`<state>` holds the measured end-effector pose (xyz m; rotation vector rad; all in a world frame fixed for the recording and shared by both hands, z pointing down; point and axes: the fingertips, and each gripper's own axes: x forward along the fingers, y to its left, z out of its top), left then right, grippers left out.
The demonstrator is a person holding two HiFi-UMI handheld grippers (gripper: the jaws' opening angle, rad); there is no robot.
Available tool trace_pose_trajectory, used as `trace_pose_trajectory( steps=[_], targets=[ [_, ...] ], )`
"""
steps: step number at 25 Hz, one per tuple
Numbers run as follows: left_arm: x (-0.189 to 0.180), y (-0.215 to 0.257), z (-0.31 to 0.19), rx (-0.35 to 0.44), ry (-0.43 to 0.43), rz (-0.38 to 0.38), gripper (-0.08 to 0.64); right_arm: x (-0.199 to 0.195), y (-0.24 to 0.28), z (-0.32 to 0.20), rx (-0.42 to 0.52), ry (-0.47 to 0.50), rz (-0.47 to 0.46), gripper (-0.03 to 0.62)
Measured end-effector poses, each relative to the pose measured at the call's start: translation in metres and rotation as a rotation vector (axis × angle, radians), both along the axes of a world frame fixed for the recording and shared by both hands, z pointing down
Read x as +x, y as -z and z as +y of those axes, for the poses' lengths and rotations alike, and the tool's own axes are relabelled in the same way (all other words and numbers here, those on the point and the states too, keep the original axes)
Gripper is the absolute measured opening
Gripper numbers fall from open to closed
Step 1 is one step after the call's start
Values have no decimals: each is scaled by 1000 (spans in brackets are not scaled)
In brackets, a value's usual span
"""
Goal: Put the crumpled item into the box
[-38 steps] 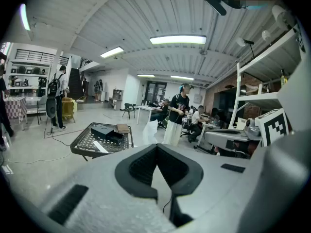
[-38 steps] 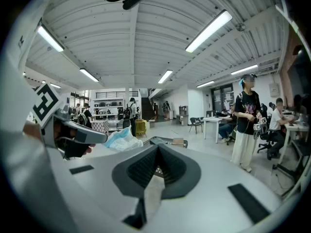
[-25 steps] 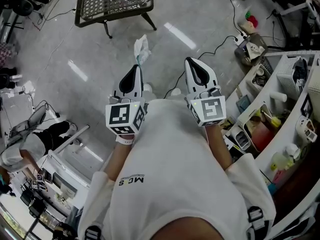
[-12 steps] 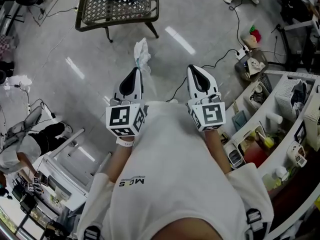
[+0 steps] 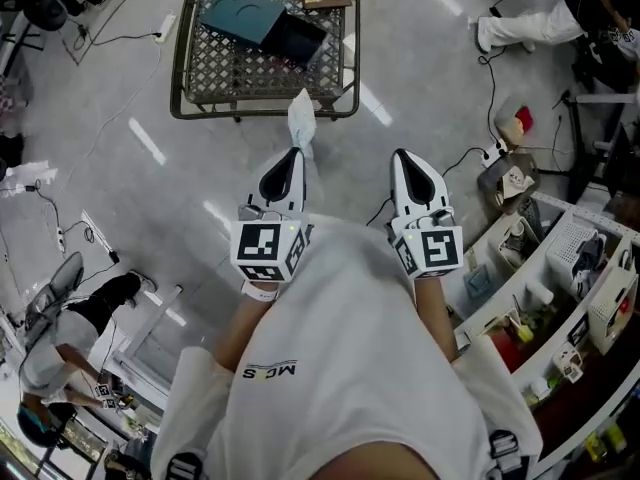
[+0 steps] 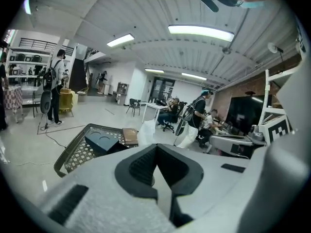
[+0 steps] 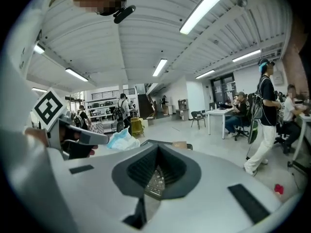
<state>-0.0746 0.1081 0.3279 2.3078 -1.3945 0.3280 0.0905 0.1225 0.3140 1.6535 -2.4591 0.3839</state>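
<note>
White crumpled item [image 5: 301,120]: pinched in left tongs [image 5: 294,155], sticking out past their tips.
Right tongs [image 5: 404,156]: pressed together, empty, level with left tongs.
Mesh tabletop [image 5: 250,73]: just ahead of left tongs; nearer than half a second ago.
Dark box [image 5: 262,23]: on tabletop, beyond item.

Long ceiling tubes [image 6: 200,31] lit the room brightly and evenly, and they threw pale streaks of glare on the glossy floor [image 5: 148,140]. Shadows were faint and soft-edged. Both gripper views bulged like a fish-eye, with black rounded corners; there the left claw [image 6: 155,154] and right claw [image 7: 156,154], near the lens, looked soft. The head view curved at its edges.
</note>
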Motion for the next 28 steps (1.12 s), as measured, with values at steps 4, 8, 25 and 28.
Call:
trace_pose_trajectory(
  steps=[4,8,25,28],
  targets=[
    [-29,4,-70,-10,-9,21,23,-21,7,-69,-16,-31,12,15],
    [-50,10,-119,11,-12,11,23,-39,14,-120,1,-44,5,15],
    [-45,-5,-194,-59,46,-48,23,-47,11,-223,-2,110,-15,15],
    [-39,-13,-202,-72,40,-63,23,-44,4,-232,-10,120,-15,15]
  ],
)
